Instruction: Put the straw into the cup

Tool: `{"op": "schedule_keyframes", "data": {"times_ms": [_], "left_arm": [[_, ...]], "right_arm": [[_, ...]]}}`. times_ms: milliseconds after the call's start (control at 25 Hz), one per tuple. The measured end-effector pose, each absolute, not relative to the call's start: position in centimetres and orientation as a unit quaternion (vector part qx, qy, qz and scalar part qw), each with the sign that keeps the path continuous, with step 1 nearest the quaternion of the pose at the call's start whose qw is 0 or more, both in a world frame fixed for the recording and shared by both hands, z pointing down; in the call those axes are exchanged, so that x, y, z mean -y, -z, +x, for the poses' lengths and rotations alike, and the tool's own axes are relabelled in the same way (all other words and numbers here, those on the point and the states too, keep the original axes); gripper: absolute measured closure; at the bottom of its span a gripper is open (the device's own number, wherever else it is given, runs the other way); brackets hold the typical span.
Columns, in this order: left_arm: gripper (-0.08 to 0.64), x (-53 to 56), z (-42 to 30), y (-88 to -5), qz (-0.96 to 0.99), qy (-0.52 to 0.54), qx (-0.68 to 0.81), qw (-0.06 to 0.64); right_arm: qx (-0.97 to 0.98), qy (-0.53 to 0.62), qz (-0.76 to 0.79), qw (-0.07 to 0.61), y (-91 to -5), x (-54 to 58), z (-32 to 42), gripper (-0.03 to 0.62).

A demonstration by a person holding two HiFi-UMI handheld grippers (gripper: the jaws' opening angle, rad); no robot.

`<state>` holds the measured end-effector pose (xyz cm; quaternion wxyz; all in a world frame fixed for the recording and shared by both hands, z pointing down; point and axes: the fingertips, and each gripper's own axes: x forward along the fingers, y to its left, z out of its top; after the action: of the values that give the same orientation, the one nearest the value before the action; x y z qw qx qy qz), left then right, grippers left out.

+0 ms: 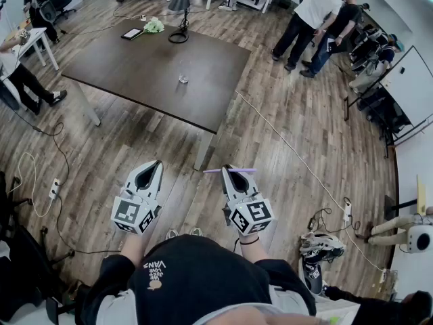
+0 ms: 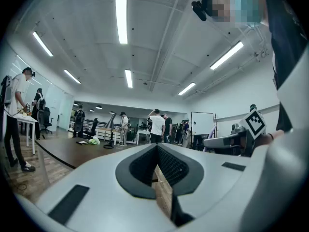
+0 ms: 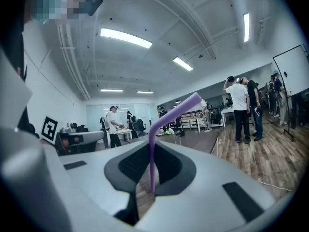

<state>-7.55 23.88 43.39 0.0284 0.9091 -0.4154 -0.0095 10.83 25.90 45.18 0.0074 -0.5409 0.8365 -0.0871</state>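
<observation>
A purple bendy straw (image 1: 213,171) lies crosswise in my right gripper (image 1: 230,170), which is shut on it. In the right gripper view the straw (image 3: 152,153) rises between the jaws and bends off to the right. My left gripper (image 1: 156,163) is level beside it, jaws together with nothing between them, and it looks the same in its own view (image 2: 157,146). A small clear cup (image 1: 183,78) stands on the dark table (image 1: 135,66), far ahead of both grippers. Both grippers hang over the wooden floor, short of the table.
On the table's far end are a desk lamp (image 1: 181,12), a tablet (image 1: 132,33) and a green bundle (image 1: 154,25). People (image 1: 311,15) stand at the back right. A cable (image 1: 298,154) runs across the floor. A table leg (image 1: 204,151) stands just ahead.
</observation>
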Motion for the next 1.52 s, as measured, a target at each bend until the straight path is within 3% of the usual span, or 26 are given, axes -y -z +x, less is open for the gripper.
{"op": "schedule_keyframes", "data": {"times_ms": [1520], "left_arm": [[0.552, -20.8, -11.3, -44.7, 0.922, 0.006, 0.385, 0.031]], "right_arm": [[-0.826, 0.086, -0.556, 0.03, -45.2, -24.2, 6.5, 0.551]]}}
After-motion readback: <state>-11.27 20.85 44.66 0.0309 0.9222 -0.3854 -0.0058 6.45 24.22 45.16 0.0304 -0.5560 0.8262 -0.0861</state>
